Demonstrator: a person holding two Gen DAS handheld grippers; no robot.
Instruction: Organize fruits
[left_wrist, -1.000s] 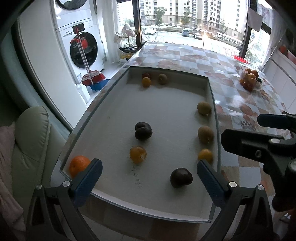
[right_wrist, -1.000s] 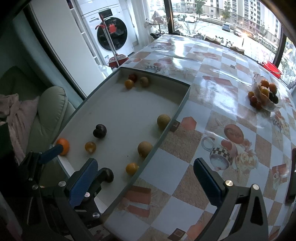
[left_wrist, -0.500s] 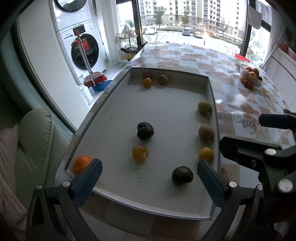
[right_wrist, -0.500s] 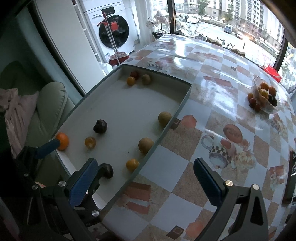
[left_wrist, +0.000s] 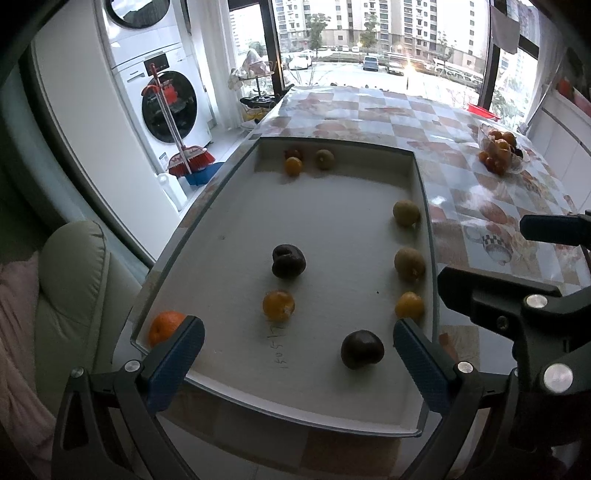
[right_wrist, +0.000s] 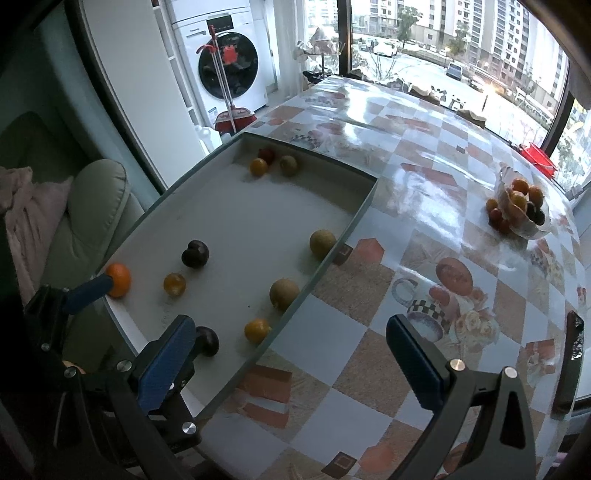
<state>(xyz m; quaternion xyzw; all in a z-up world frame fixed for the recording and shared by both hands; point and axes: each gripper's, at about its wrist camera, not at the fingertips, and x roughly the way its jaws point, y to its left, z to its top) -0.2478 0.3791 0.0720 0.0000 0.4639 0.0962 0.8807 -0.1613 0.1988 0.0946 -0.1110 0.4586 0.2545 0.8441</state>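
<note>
on the checkered counter (right_wrist: 369, 302), near its left edge: one shallow white tray (left_wrist: 332, 206), long side running away from the cameras.

tray contents, left wrist view:
- orange (left_wrist: 165, 331), near-left corner, partly behind a blue pad of the left tool (left_wrist: 298, 360).
- dark plum (left_wrist: 362, 349), near end, close to that tool's right pad.
- second dark plum (left_wrist: 288, 261), mid-tray, a small yellow-orange fruit (left_wrist: 278, 305) just in front of it.
- along the right wall, near to far: yellow-orange fruit (left_wrist: 409, 305), brownish-green fruit (left_wrist: 409, 263), another brownish-green fruit (left_wrist: 406, 213).
- far end: three small fruits clustered (left_wrist: 306, 160) (one reddish, one orange, one greenish).
- faint handwriting (left_wrist: 281, 347) on the tray floor, not legible.

left tool: jaws spread wide, holding nothing, hovering over the tray's near end.
right tool (right_wrist: 291, 362): jaws spread wide, empty, above the tray's right edge and the bare counter.

shown only in the right wrist view: clear contents of the glass bowl (right_wrist: 519, 210) (orange and dark fruits piled), well apart from the tray; a dark flat object (right_wrist: 570, 354) at the counter's right edge; mug print (right_wrist: 424, 310) on the cloth.

shown better in the left wrist view: the handwriting; a washing machine (left_wrist: 168, 99) with red broom (left_wrist: 192, 157).
</note>
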